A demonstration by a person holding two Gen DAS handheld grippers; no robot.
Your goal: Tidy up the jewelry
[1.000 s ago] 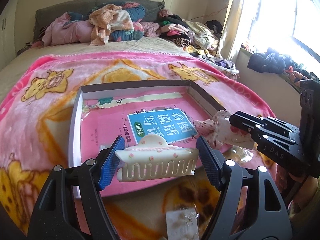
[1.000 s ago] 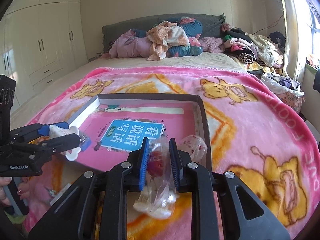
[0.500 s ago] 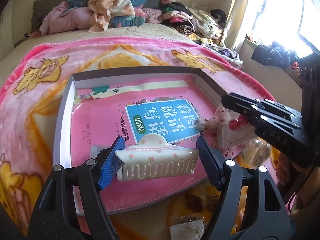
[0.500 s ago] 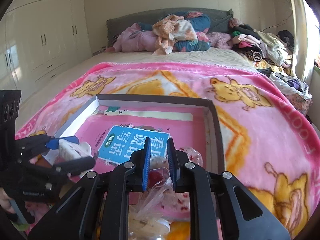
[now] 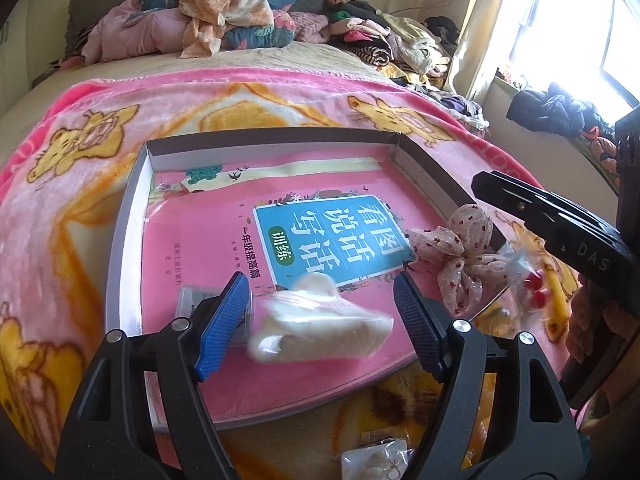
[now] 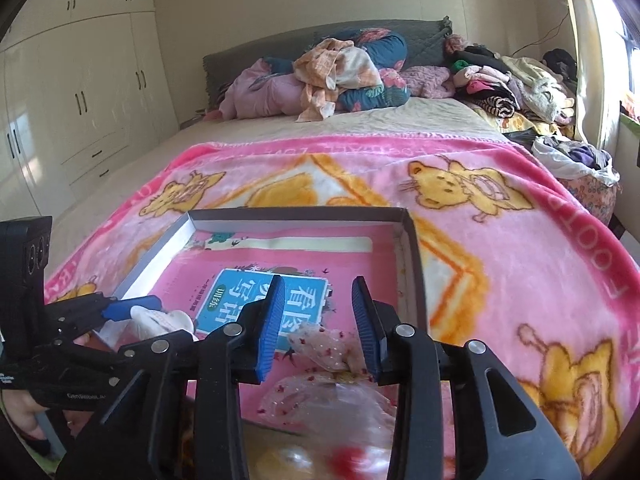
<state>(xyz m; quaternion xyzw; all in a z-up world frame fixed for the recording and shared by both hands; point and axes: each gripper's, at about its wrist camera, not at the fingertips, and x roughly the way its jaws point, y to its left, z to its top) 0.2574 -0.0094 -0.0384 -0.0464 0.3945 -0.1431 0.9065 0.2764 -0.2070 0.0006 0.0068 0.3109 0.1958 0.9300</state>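
As both grippers gape, clip [image 5: 320, 330] & bow [image 5: 460, 258] drop in box [image 5: 128, 216]; bagged bits [image 5: 376, 458] outside left.

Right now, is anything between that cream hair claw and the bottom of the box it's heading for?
Nothing visible blocks it. The cream hair claw clip sits blurred between the open left gripper fingers, over the pink book cover lining the shallow box. The floral bow lies off to the right, a small packet to the left.

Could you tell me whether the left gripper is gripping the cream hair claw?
No, the left gripper is open, its pads clear of the blurred hair claw.
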